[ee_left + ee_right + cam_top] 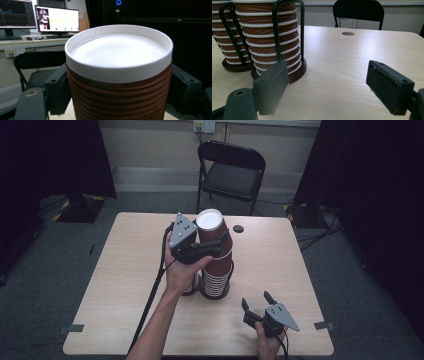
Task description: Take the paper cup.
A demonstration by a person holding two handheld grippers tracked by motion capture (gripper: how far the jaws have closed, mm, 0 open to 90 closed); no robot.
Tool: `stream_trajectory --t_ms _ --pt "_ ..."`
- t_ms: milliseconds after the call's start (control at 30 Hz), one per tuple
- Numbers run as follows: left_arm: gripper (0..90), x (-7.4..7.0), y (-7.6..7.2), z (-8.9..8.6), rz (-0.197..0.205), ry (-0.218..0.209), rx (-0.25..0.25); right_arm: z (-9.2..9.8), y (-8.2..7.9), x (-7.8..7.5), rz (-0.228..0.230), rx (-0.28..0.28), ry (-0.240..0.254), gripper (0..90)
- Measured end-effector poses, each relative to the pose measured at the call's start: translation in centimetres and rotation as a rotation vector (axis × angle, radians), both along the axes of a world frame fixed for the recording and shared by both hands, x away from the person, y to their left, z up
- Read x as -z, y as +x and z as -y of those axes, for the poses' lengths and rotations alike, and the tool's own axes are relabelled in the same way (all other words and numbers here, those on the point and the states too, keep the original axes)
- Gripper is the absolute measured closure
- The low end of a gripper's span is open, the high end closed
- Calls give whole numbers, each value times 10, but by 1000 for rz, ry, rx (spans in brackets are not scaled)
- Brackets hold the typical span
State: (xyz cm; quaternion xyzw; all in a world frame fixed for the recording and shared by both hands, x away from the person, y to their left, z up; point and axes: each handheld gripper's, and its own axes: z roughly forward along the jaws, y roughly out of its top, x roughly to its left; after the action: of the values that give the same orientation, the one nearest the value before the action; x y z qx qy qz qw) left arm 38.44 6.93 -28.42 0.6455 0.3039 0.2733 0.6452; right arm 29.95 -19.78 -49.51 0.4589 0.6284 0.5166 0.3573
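**Cup stacks on the desk, left tool gripping the top cup**

Item 1: left tool (216,246), held in the person's left hand (181,270). Jaws closed on either side of the top cup (214,237) of the taller stack, pads pressing its ribbed brown wall. In the left gripper view the cup (119,75) sits between both jaws, white bottom facing up, so it is upside down.

Item 2: cup stack (217,276), brown ribbed cups with white rims, nested upside down in a black wire holder (277,37) on a round base. Stands near the middle of the desk (280,270). A second, shorter stack (227,42) stands just beside it, partly hidden behind the left hand in the high view.

Item 3: right tool (256,302), held in the right hand (267,342) near the front edge of the desk, well apart from the stacks. Jaws wide, nothing between them; bare desk shows in the gap.

Item 4: black folding chair (230,172), beyond the far edge of the desk.
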Motion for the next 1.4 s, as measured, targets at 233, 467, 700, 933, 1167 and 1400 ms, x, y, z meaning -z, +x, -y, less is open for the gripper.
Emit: stream_trajectory --t_ms 233,467,700,933,1167,1400 --pt "195 -4 -15 -8 30 -22 -9 0 0 0 -2 -1 -3 170" --pt "196 -8 -26 -15 42 0 4 0 0 0 -1 1 -3 170" --pt "196 -3 -38 -19 39 15 19 -1 0 0 -2 0 -4 170" --pt "196 5 -52 -24 34 52 14 -1 0 0 -3 1 -9 170" --pt "196 13 -66 -35 17 38 14 -1 0 0 -4 -1 -9 170" --pt "196 28 -73 -42 -37 16 23 -1 1 0 -4 -2 -13 170"
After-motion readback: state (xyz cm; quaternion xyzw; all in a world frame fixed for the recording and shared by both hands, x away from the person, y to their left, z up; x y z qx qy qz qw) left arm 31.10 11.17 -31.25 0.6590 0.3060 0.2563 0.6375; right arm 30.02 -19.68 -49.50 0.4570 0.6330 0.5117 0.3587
